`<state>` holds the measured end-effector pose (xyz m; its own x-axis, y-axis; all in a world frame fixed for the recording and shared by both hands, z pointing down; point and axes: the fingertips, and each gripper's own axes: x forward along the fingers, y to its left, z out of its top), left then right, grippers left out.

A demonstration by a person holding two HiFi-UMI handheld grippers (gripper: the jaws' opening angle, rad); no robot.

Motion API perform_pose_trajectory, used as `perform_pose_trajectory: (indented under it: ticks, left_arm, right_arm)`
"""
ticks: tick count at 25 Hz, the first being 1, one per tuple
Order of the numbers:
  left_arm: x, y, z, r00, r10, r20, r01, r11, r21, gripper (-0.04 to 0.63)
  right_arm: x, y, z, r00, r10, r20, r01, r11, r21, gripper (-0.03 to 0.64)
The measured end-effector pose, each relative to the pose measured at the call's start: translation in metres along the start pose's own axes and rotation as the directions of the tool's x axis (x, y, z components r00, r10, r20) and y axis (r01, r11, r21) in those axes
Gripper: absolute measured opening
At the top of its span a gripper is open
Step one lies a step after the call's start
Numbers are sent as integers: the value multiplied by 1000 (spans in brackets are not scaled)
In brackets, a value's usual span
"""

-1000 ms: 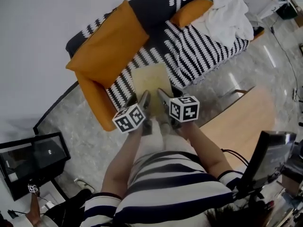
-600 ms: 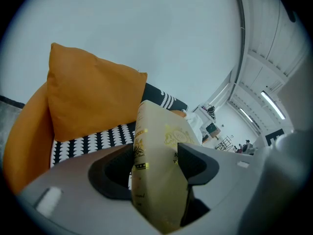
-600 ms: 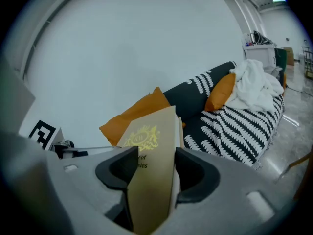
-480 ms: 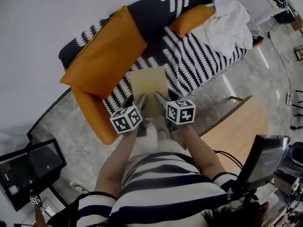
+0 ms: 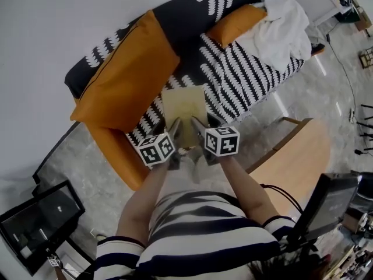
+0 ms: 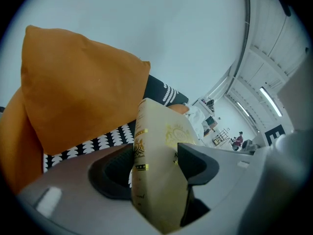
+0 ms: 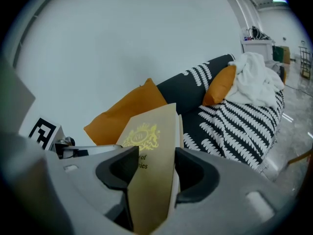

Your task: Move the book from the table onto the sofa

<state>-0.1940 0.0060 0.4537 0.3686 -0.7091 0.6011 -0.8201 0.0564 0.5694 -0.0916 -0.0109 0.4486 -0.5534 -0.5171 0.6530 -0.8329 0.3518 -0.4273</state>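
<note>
While both grippers clamp it by its near edge, the cream book (image 5: 183, 104) with the gold crest on its cover is held over the front of the sofa (image 5: 250, 69), above the black-and-white patterned seat (whether it touches the fabric cannot be told). The left gripper (image 5: 173, 132) pinches it at the spine side, its dark pads (image 6: 198, 163) pressed against both covers. The right gripper (image 5: 200, 130) grips the page side the same way, the book filling the gap between its jaws. Just left of the book a big orange cushion (image 5: 125, 77) leans on the sofa's back. Farther along the seat lie a smaller orange cushion (image 5: 236, 23) and a heap of white cloth (image 5: 285, 28). A wooden table (image 5: 294, 156) stands at the person's right, on the grey stone floor (image 5: 87, 156).
</note>
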Motion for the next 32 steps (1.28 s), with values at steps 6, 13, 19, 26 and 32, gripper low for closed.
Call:
perform_pose_trajectory:
  ticks: [6,13,19,26,32]
  left_arm:
    - [33,6,-8,999,-13,-41,12,999,-30,288]
    - [82,14,-10,998,4,-57,-4,1000,-6,290]
    - [117,29,-20,995,53,-83,-55,998,-24,290]
    - [149,52,-36,985,114,-130,-123,990,-61,290]
    - [183,67,-43,972,156,-177,-168,984,-53,288]
  right_arm:
    - [17,-25,-4,998,-49,-35,50,999,13,232]
    - [52,-62,-3,997,-44,-62,47,998,46,232]
    - [84,-88,-11,994,-21,-103,26,999,44,230]
    - [121,-110,-25,984,5,-180,1,1000,30,230]
    - [153,-135,-30,973,10,-232,-5,1000,19,230]
